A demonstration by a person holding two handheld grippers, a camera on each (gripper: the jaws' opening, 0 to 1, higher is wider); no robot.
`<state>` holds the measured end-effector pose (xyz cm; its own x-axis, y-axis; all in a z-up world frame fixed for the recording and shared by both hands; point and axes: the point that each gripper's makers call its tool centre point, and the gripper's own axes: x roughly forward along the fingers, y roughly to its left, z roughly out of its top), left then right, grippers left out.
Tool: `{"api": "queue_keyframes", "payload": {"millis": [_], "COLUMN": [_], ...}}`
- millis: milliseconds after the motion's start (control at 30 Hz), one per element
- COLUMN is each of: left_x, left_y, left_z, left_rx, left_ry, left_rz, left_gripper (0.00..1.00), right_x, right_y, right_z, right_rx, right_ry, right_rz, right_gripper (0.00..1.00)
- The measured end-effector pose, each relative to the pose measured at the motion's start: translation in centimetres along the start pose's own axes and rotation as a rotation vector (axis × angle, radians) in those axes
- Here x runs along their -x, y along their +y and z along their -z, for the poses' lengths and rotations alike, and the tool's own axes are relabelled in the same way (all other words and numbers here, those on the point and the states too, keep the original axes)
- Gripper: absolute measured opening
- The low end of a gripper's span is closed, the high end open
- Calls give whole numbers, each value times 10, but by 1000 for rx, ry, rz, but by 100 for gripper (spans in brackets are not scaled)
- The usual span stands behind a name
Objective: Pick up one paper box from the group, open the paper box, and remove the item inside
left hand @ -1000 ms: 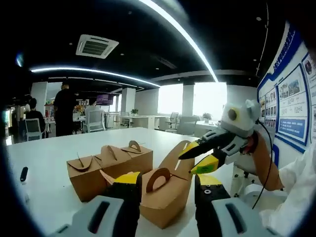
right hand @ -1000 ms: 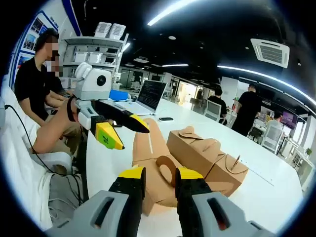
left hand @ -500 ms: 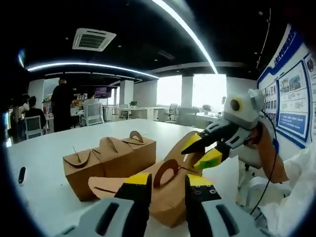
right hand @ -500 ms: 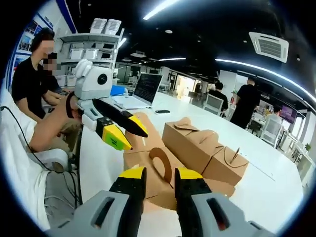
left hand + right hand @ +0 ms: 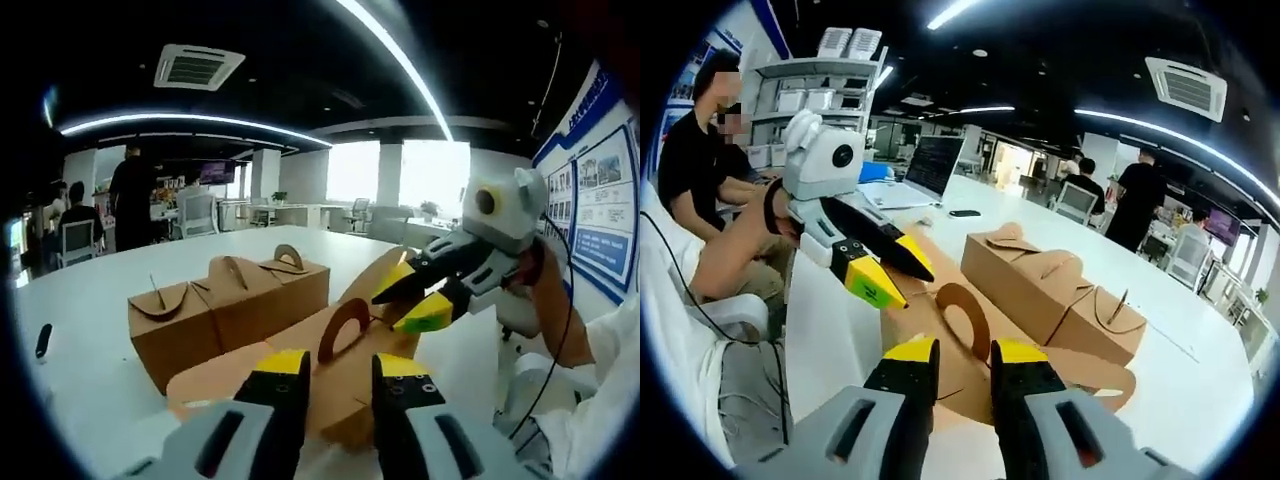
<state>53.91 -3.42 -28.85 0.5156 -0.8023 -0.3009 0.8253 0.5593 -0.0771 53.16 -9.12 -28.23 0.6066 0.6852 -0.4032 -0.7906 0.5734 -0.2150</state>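
Observation:
An open brown paper box [image 5: 222, 376] lies on the white table [image 5: 90, 300] with its flaps spread wide. My left gripper [image 5: 342, 365] is shut on the box's near flap, whose arched handle [image 5: 345, 322] stands just ahead of the jaws. The right gripper [image 5: 405, 300] comes in from the right and pinches the far flap. In the right gripper view, my right gripper [image 5: 964, 352] is shut on a handle flap [image 5: 962, 318] of the box, and the left gripper [image 5: 895, 275] grips the opposite flap. I cannot see what is inside.
Closed paper boxes [image 5: 225, 305] [image 5: 1050, 290] stand in a row right behind the open one. A black marker [image 5: 42, 340] lies at the left. A laptop [image 5: 930, 168] and phone [image 5: 963, 213] sit further along the table. A person [image 5: 700, 170] sits nearby; others stand [image 5: 130, 205] far off.
My left gripper's jaws have closed in on the near flap. The box's flaps have spread wider and flatter. Both views have moved closer to the box.

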Motion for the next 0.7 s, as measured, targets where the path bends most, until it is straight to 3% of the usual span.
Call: {"api": "queue_keyframes", "payload": {"millis": [267,500,700], "left_x": [-1,-4,-5], "left_y": [5,3,4], "left_z": [8,8,8], "left_rx": [49,43,56], "left_ry": [-3,4,-2], "left_rz": [5,1,11], "left_gripper": [25,24,23], "right_x": [-4,-7,-15], "right_y": [-3,-8,-16], "right_z": [9,-1,1], "right_rx": [-24,-17,-43], "right_ry": [7,-3,0], "right_rz": [10,19,25], "right_gripper": [22,22,21]}}
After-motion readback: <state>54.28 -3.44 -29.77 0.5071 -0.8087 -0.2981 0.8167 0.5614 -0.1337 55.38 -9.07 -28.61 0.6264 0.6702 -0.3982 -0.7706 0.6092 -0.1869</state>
